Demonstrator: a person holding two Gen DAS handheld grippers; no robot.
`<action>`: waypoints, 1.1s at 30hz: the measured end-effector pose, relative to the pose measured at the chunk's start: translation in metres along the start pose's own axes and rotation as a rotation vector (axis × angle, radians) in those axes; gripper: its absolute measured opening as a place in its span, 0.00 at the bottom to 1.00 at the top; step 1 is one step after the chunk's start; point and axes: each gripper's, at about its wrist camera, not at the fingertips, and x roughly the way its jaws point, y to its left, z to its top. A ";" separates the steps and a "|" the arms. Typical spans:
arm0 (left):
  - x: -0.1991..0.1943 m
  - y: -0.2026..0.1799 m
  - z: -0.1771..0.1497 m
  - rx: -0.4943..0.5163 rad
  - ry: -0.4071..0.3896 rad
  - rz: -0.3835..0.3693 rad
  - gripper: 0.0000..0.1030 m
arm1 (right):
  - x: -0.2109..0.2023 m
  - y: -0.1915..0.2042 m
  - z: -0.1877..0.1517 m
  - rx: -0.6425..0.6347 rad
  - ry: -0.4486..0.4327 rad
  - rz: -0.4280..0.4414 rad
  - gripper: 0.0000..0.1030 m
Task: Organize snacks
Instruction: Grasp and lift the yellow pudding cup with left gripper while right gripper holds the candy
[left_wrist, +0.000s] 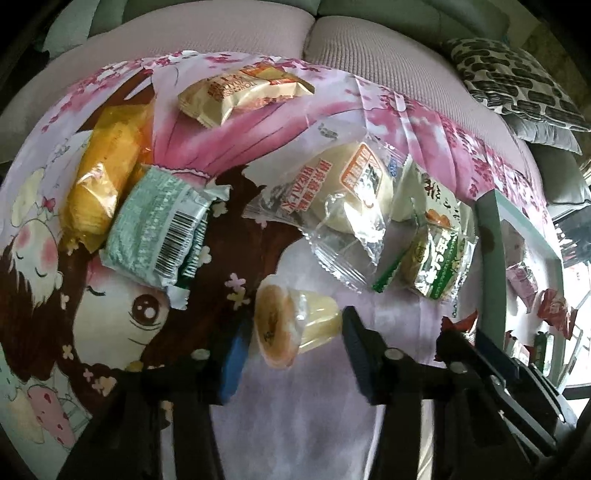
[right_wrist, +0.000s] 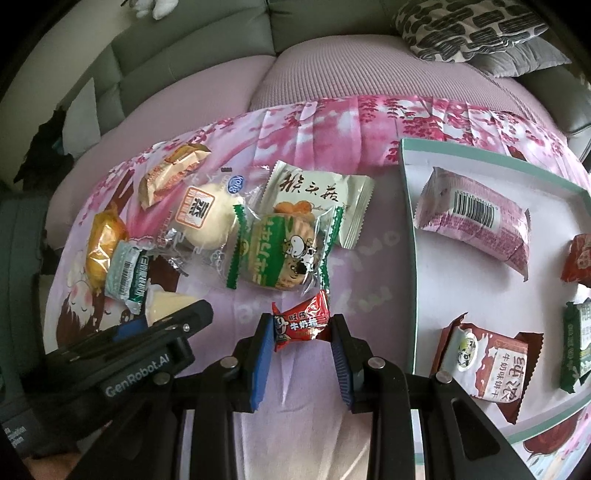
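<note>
Candy (right_wrist: 301, 322): pinched in right gripper (right_wrist: 301, 325); carry level to tray (right_wrist: 408, 236).
Jelly cup (left_wrist: 295, 321): between left gripper (left_wrist: 295, 338) pads, jaws spread; centre before squeezing.

place: home living room | evidence: pale upholstered sofa (right_wrist: 207, 74) with seat cushions | patterned throw pillow (right_wrist: 469, 26) at the back | cartoon-print pink cloth (left_wrist: 184, 236) spread over the seat | wrapped snacks (right_wrist: 280, 251) and a shallow tray (right_wrist: 410, 236) on it
</note>
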 end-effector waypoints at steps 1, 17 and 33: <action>0.000 0.000 0.001 -0.004 -0.001 -0.005 0.47 | 0.000 0.000 0.000 0.000 0.000 0.000 0.32; -0.049 0.010 0.004 -0.014 -0.101 -0.062 0.38 | -0.027 -0.001 0.005 0.009 -0.068 0.035 0.32; -0.054 -0.006 0.004 0.014 -0.110 -0.075 0.47 | -0.050 -0.022 0.009 0.071 -0.124 0.048 0.32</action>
